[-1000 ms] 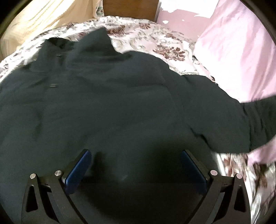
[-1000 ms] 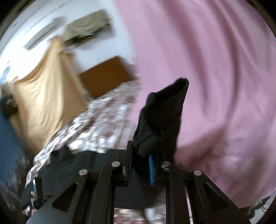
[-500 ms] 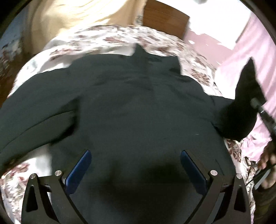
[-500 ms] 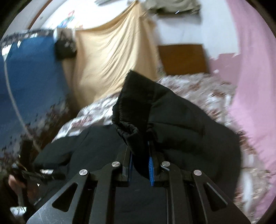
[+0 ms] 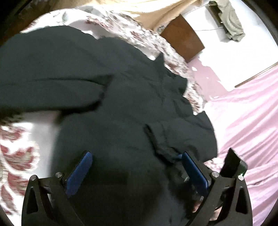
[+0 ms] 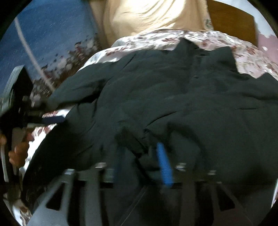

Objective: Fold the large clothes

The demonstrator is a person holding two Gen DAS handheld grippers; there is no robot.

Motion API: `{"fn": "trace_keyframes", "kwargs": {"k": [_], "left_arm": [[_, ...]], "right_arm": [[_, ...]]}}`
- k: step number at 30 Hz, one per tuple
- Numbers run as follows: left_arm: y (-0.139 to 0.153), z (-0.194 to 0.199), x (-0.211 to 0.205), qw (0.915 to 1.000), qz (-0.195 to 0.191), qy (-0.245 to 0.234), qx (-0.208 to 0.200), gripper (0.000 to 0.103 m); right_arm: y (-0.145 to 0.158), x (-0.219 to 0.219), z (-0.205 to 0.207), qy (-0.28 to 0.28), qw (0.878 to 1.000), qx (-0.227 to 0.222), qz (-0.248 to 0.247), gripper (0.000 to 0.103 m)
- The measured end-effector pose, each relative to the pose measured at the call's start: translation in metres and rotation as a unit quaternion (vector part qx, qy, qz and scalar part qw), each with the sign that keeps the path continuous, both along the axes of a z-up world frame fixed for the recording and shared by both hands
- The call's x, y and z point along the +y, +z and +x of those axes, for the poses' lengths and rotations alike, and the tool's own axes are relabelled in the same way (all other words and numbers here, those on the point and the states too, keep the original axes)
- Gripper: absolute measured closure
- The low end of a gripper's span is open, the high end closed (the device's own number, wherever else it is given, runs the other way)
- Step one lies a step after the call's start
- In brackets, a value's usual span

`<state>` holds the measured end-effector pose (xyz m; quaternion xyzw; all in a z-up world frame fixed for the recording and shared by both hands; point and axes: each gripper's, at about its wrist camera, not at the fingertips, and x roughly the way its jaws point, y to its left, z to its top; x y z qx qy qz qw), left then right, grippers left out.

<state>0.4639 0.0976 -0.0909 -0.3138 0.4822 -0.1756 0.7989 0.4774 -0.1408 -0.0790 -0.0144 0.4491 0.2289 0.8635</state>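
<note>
A large dark jacket lies spread on a floral bedspread; it also fills the right wrist view. My left gripper is open, its blue pads wide apart just above the jacket's lower body. One sleeve is folded over the jacket's front, with its cuff by the right pad. My right gripper has its blue pads a little apart around the sleeve cuff, which lies on the jacket; the view is blurred. The other sleeve stretches out to the left.
A pink sheet lies along the bed's right side. A wooden headboard and a beige curtain are behind the bed. A blue wall is to the left. The left gripper and hand show at the left edge of the right wrist view.
The right gripper carried the sleeve from up in the air down across onto the jacket's front, and its pads have spread slightly. The left gripper swung leftward above the jacket, staying open.
</note>
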Motion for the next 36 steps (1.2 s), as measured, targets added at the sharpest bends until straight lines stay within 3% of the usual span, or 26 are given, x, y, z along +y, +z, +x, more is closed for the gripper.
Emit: {"fn": "trace_keyframes", "kwargs": {"k": [1,3,6,9,12,14,15,16,18,22,24,27,30,36], "left_arm": [[-0.003,0.001,-0.007,0.9999,-0.006,-0.010,-0.004,0.000],[-0.008,0.009,-0.027,0.9994,-0.011,-0.034,0.001,0.000],[-0.019,0.020,-0.055,0.9979,-0.017,-0.059,0.018,0.001],[-0.027,0.029,-0.076,0.9970,-0.020,-0.068,0.032,0.011],[-0.035,0.036,-0.091,0.9959,-0.033,-0.062,0.058,0.032],[-0.036,0.033,-0.098,0.9960,-0.033,-0.055,0.062,0.059],[-0.035,0.032,-0.099,0.9968,-0.025,-0.049,0.058,0.066],[-0.033,0.029,-0.099,0.9975,-0.020,-0.047,0.048,0.089],[-0.024,0.028,-0.098,0.9989,-0.018,-0.038,0.021,0.095],[0.016,0.025,-0.095,0.9966,0.052,-0.017,-0.062,0.098],[0.043,0.025,-0.090,0.9890,0.103,0.003,-0.107,0.098],[0.067,0.025,-0.081,0.9699,0.189,0.031,-0.150,0.098],[0.065,0.033,-0.072,0.9510,0.272,0.039,-0.142,0.098],[0.022,0.060,-0.072,0.9403,0.330,0.026,-0.079,0.098]], "right_arm": [[-0.001,0.002,-0.005,0.009,1.000,0.000,0.004,0.037],[0.000,0.000,-0.014,0.027,1.000,0.003,0.010,0.030],[0.012,-0.013,-0.032,0.037,0.999,0.000,-0.002,0.028],[0.026,-0.040,-0.054,0.029,0.999,-0.015,-0.028,0.028],[0.035,-0.073,-0.072,0.003,0.998,-0.032,-0.053,0.028],[0.038,-0.094,-0.082,-0.017,0.997,-0.037,-0.058,0.028],[0.039,-0.106,-0.086,-0.029,0.997,-0.038,-0.059,0.028],[0.039,-0.115,-0.088,-0.039,0.997,-0.039,-0.060,0.028],[0.037,-0.138,-0.093,-0.067,0.995,-0.043,-0.059,0.028],[0.039,-0.181,-0.092,-0.137,0.987,-0.061,-0.050,0.028],[0.039,-0.196,-0.086,-0.164,0.983,-0.071,-0.049,0.028],[0.043,-0.210,-0.060,-0.203,0.974,-0.090,-0.041,0.028],[0.041,-0.218,-0.019,-0.224,0.970,-0.096,-0.023,0.028],[-0.007,-0.200,0.064,-0.221,0.974,-0.044,-0.021,0.032]]}}
